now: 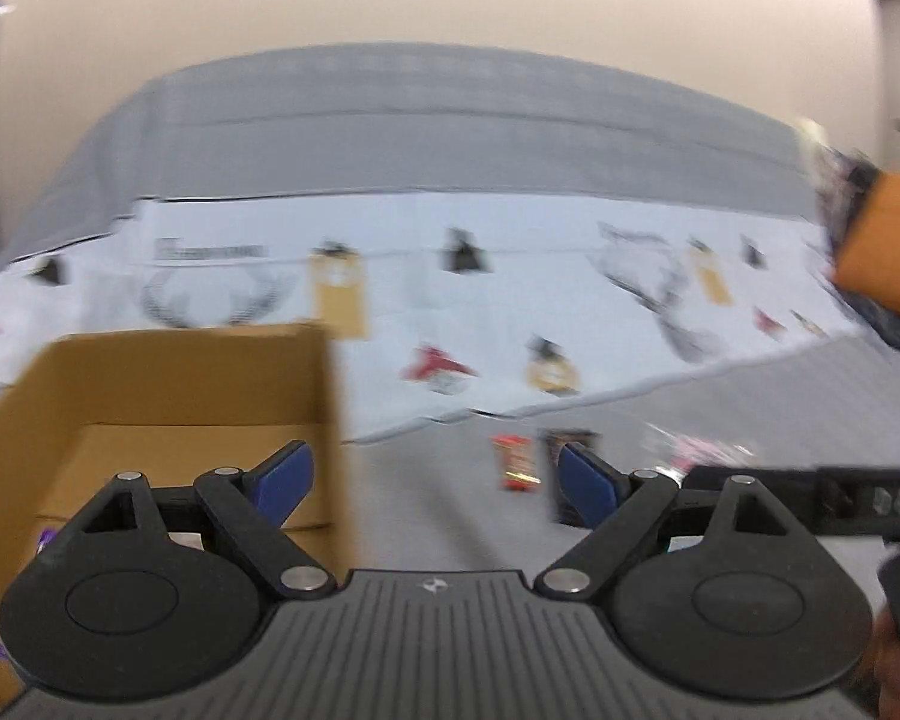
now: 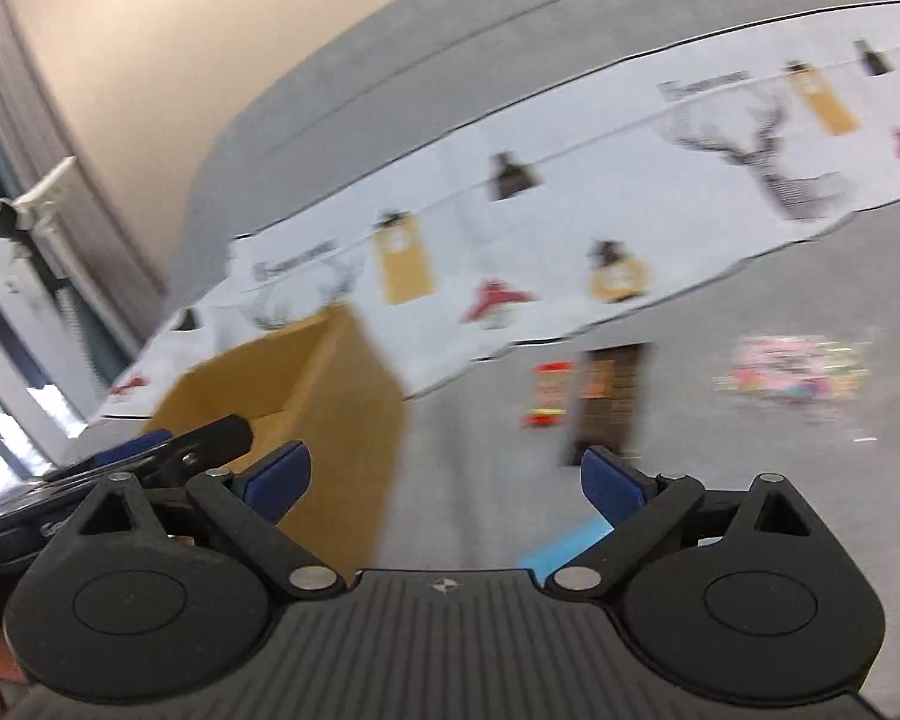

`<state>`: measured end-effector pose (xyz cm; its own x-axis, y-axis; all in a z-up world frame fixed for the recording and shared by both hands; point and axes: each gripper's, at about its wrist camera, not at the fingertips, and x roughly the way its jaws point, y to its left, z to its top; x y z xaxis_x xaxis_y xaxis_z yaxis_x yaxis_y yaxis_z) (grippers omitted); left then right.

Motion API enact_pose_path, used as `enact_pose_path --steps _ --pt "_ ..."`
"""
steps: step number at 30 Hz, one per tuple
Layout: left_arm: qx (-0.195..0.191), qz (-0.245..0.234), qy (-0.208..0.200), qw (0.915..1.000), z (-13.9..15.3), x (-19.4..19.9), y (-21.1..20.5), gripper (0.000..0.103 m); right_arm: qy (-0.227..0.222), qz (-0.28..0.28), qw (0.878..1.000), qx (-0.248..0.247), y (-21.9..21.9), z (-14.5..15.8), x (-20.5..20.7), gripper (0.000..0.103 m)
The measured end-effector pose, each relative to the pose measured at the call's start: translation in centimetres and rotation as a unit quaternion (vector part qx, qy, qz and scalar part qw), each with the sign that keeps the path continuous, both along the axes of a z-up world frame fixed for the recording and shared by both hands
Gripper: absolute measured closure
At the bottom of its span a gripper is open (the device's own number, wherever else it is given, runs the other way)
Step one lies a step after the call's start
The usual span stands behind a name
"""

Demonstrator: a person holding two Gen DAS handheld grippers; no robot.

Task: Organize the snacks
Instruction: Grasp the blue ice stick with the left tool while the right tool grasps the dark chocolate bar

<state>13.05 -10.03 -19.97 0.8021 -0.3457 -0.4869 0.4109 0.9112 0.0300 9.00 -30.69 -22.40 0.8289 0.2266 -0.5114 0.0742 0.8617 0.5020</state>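
Both the left gripper (image 1: 432,483) and right gripper (image 2: 444,480) gape empty beside the cardboard box (image 1: 168,384) — red snack (image 1: 515,462), dark packet (image 2: 609,402) and pink bag (image 2: 795,369) remain unboxed right of it.

Grey surface (image 2: 720,312) carried a cardboard box (image 2: 330,396), patterned white sheet (image 2: 558,252), red packet (image 2: 547,393), dark packet (image 2: 609,402) and pink packet (image 2: 795,369) (all blurred).

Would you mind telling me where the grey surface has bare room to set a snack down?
Bare grey lies between the cardboard box and the red snack packet. Crowded further right: dark packet and pink packet.
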Motion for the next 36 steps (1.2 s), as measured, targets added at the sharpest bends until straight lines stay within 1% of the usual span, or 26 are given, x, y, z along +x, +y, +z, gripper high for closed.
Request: enact_pose_path --steps 3,5,6,8,11,13,15,16,17,18,19,20,21,22,23,25,26,29,30,31,33,36 --pt "0.020 -0.040 0.004 0.9990 -1.4 -0.5 -3.6 0.012 0.014 -0.012 0.999 -0.030 -2.0 -0.6 -0.8 0.006" --pt "0.045 -0.045 0.005 0.9979 -2.7 -0.8 -5.1 0.012 0.025 -0.016 0.998 -0.050 -3.0 -1.2 -1.1 0.006" --pt "0.056 -0.051 0.013 0.9970 -3.5 -0.7 -5.9 0.012 0.034 -0.019 0.998 -0.056 -3.5 -1.4 -1.2 0.006" --pt "0.064 -0.058 0.008 0.9963 -4.4 -1.0 -7.0 0.012 0.055 -0.029 0.996 -0.061 -4.6 -2.1 -0.8 0.006" --pt "0.107 -0.085 0.003 0.9906 -5.9 -1.1 -9.4 0.012 0.073 -0.049 0.995 -0.054 -6.4 -2.9 -0.6 0.006" --pt "0.134 -0.106 0.024 0.9850 -7.5 -0.4 -11.0 0.012 0.084 -0.058 0.993 -0.064 -7.0 -3.2 -0.4 0.006" --pt "0.146 -0.122 0.043 0.9808 -9.3 0.7 -12.3 0.015 0.091 -0.053 0.992 -0.073 -7.3 -3.5 -0.1 0.006" --pt "0.149 -0.129 0.055 0.9789 -10.2 1.5 -12.9 0.024 0.094 -0.048 0.992 -0.073 -7.4 -3.7 0.1 0.006" --pt "0.148 -0.133 0.068 0.9776 -11.0 2.4 -13.4 0.033 0.096 -0.041 0.992 -0.074 -7.5 -3.8 0.4 0.006" --pt "0.143 -0.133 0.086 0.9770 -11.8 3.3 -13.6 0.038 0.098 -0.035 0.992 -0.078 -7.5 -4.0 0.7 0.006" --pt "0.130 -0.134 0.114 0.9757 -12.7 4.6 -13.8 0.049 0.100 -0.031 0.991 -0.086 -7.5 -4.2 1.1 0.006" --pt "0.119 -0.133 0.142 0.9736 -13.4 5.6 -13.9 0.069 0.103 -0.025 0.990 -0.096 -7.4 -4.5 1.6 0.006" --pt "0.102 -0.126 0.174 0.9713 -14.3 6.8 -13.7 0.074 0.106 -0.020 0.989 -0.101 -7.4 -4.7 2.0 0.007" --pt "0.075 -0.110 0.182 0.9743 -14.6 7.5 -13.1 0.076 0.110 -0.015 0.988 -0.104 -7.4 -5.0 2.5 0.007" --pt "0.065 -0.089 0.182 0.9771 -14.7 8.2 -12.6 0.081 0.111 -0.008 0.988 -0.107 -7.4 -5.3 3.1 0.007" --pt "0.062 -0.038 0.170 0.9828 -14.4 9.1 -11.7 0.083 0.113 0.005 0.988 -0.108 -7.1 -5.8 4.2 0.010" --pt "0.055 -0.009 0.168 0.9842 -14.5 9.9 -10.8 0.084 0.112 0.012 0.988 -0.105 -7.0 -6.2 4.8 0.010" --pt "0.013 0.054 0.190 0.9801 -14.6 11.7 -8.1 0.085 0.117 0.026 0.989 -0.086 -6.6 -7.4 6.9 0.015" --pt "-0.001 0.063 0.200 0.9778 -14.7 12.1 -7.4 0.085 0.121 0.029 0.989 -0.079 -6.4 -8.0 7.7 0.018" --pt "-0.004 0.067 0.206 0.9763 -14.7 12.4 -6.9 0.085 0.124 0.032 0.989 -0.071 -6.2 -8.5 8.4 0.023" --pt "0.004 0.061 0.198 0.9783 -14.7 12.2 -6.8 0.085 0.125 0.037 0.990 -0.045 -5.7 -9.6 10.0 0.029" --pt "0.018 0.052 0.190 0.9802 -14.7 11.8 -7.0 0.085 0.105 0.039 0.994 0.002 -5.2 -10.6 12.2 0.030"
